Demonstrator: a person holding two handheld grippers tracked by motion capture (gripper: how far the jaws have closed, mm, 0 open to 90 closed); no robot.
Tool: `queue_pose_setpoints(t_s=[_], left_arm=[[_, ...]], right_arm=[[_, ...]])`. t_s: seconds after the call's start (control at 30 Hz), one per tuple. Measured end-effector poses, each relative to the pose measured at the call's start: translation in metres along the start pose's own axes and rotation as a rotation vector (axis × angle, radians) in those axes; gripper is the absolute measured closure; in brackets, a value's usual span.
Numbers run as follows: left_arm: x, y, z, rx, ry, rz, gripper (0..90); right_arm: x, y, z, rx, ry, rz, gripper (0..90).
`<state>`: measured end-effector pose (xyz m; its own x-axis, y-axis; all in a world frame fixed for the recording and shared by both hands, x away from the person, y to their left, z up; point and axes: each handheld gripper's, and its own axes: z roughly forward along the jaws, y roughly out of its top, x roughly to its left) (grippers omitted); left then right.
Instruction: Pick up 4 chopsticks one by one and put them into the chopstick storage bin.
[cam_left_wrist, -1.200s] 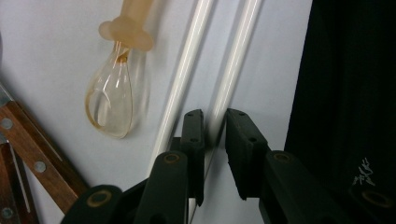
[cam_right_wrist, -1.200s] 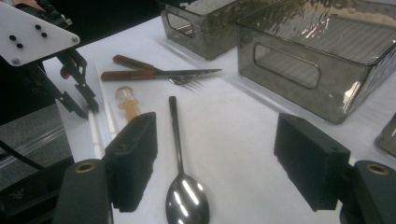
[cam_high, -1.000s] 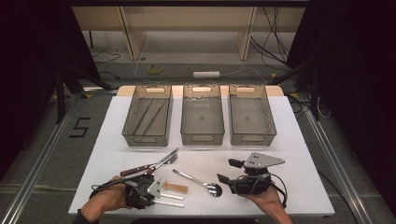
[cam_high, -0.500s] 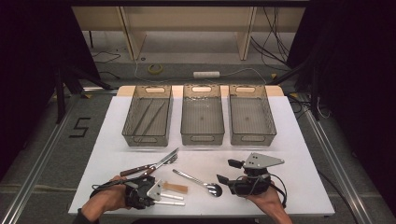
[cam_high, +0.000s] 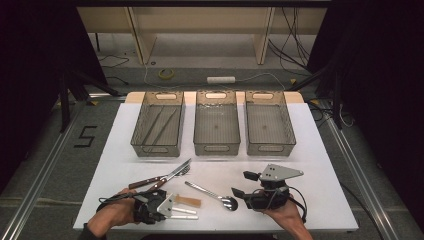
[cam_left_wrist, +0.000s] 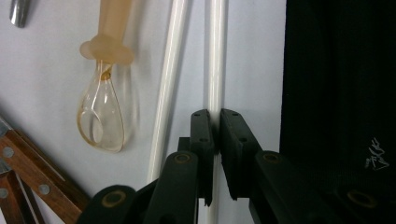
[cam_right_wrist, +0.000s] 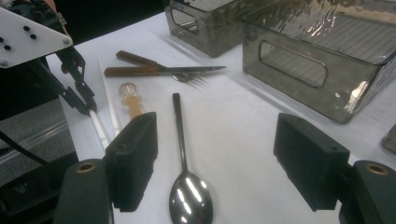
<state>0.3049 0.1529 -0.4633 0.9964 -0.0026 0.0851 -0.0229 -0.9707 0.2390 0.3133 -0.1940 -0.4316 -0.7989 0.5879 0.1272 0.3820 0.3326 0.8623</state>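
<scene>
My left gripper (cam_left_wrist: 217, 114) is shut on a white chopstick (cam_left_wrist: 215, 56), the one nearer the table's front edge; its jaws have just been closing on it. A second white chopstick (cam_left_wrist: 170, 70) lies beside it, free. Seen from above, the left gripper (cam_high: 167, 210) sits at the front left with both chopsticks (cam_high: 184, 214) pointing right. My right gripper (cam_right_wrist: 219, 154) stands open, low over the table, and a metal spoon (cam_right_wrist: 189, 196) lies on the table between its jaws. In the high view the right gripper (cam_high: 243, 184) is just right of that spoon (cam_high: 212, 194).
A clear plastic spoon with an amber handle (cam_left_wrist: 100, 116) lies beside the chopsticks. A wooden-handled knife and fork (cam_high: 165, 177) lie crossed behind them. Three grey bins (cam_high: 216, 122) stand in a row at the back; the left bin (cam_high: 140, 145) holds some thin sticks.
</scene>
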Motion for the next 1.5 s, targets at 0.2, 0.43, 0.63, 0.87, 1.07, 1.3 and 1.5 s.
queue_pose_setpoints(t_s=[0.2, 0.43, 0.63, 0.87, 1.07, 1.3, 1.5], left_arm=[[0.000, 0.000, 0.000, -0.003, -0.001, 0.005, 83.3], [0.001, 0.000, -0.001, -0.003, -0.011, -0.013, 83.6], [0.000, 0.004, -0.008, -0.037, -0.011, -0.054, 83.6], [0.006, 0.003, -0.024, -0.125, 0.036, -0.176, 83.6], [0.016, -0.001, -0.040, -0.244, 0.110, -0.343, 83.5], [0.034, -0.015, -0.053, -0.409, 0.116, -0.496, 83.5], [0.047, -0.013, -0.069, -0.465, 0.138, -0.537, 83.5]], right_arm=[[0.001, 0.000, 0.001, 0.011, 0.003, -0.004, 31.5], [0.001, 0.000, 0.001, 0.010, 0.003, -0.004, 31.7], [0.000, 0.000, 0.000, 0.009, 0.005, -0.003, 31.8], [-0.001, 0.000, -0.001, 0.003, 0.002, -0.002, 31.8], [-0.002, 0.001, -0.004, -0.024, -0.017, 0.006, 31.0], [-0.005, 0.001, -0.008, -0.073, -0.044, 0.023, 29.3], [-0.007, 0.000, -0.010, -0.088, -0.047, 0.029, 28.6]])
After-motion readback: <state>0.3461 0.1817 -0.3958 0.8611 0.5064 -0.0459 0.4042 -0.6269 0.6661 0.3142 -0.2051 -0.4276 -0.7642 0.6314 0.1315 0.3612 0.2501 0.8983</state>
